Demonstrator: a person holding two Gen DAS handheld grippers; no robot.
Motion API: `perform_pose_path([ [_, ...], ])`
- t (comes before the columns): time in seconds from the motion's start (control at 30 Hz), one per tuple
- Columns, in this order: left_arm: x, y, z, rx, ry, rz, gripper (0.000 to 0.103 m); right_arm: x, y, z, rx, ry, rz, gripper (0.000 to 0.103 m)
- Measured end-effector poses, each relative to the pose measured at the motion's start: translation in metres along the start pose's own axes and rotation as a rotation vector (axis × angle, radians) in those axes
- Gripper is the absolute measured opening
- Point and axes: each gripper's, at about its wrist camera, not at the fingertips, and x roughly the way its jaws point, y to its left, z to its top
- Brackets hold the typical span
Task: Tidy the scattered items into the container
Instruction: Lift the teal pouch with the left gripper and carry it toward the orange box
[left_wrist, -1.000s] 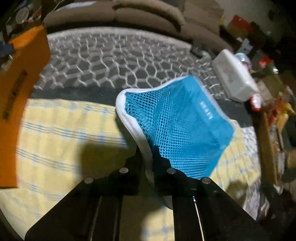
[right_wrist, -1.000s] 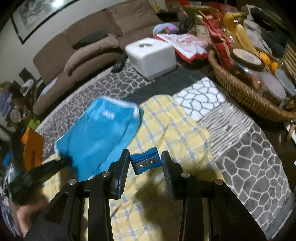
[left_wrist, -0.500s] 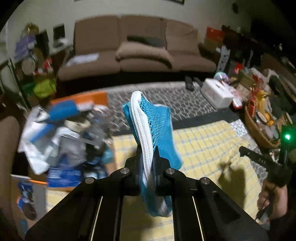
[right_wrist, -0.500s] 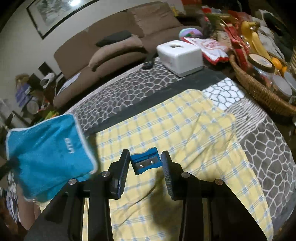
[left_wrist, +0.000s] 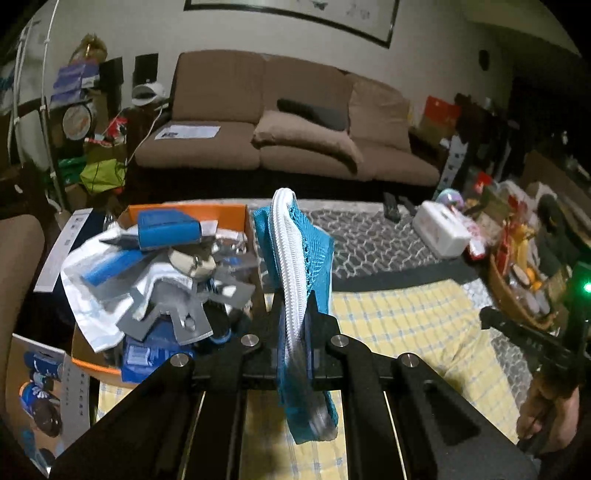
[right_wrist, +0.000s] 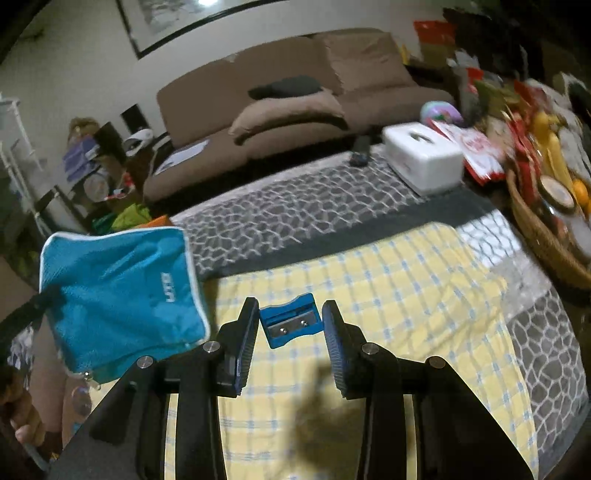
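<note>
Box (left_wrist: 225, 214): orange, at the far left, already heaped with packets and card. I take this for the container.
Left tongs (left_wrist: 291, 314): mine, clamped on the white zipped edge of the pouch and carrying it in the air.
Pouch (left_wrist: 295, 254): blue mesh, just right of the box and above the yellow cloth (left_wrist: 406, 317). In the right view it hangs flat (right_wrist: 118, 295), with a metal pull at its lowest corner.
Pouch handling: I judge it light, soft and floppy. It sags below my grip, so the stiffer zipper seam is the best place to pinch; the mesh could slip or snag.
Right tongs (right_wrist: 290, 325): mine, held apart, with a sharpener between them. I cannot tell whether they touch it.
Sharpener (right_wrist: 288, 321): small blue wedge with a screwed metal blade, seen over the cloth on the counter.
Sharpener handling: I judge it hard, light and smooth. Take it across its waisted sides, away from the blade.
</note>
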Motion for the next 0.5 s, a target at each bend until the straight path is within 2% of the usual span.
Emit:
perform_pose_path([
  [0.17, -0.02, 0.017, 0.011, -0.017, -0.075, -0.03, 0.007, 0.004, 0.037, 0.01, -0.06, -0.017, 0.054, 0.036],
  [0.3, -0.04, 0.045, 0.023, -0.071, -0.17, -0.094, 0.007, 0.012, 0.058, 0.011, -0.096, -0.011, 0.084, 0.036],
  [0.43, -0.054, 0.084, 0.037, -0.138, -0.257, -0.105, 0.007, 0.019, 0.075, 0.011, -0.115, -0.008, 0.116, 0.036],
  [0.5, -0.06, 0.107, 0.042, -0.171, -0.29, -0.061, 0.007, 0.024, 0.085, 0.013, -0.124, -0.004, 0.136, 0.036],
])
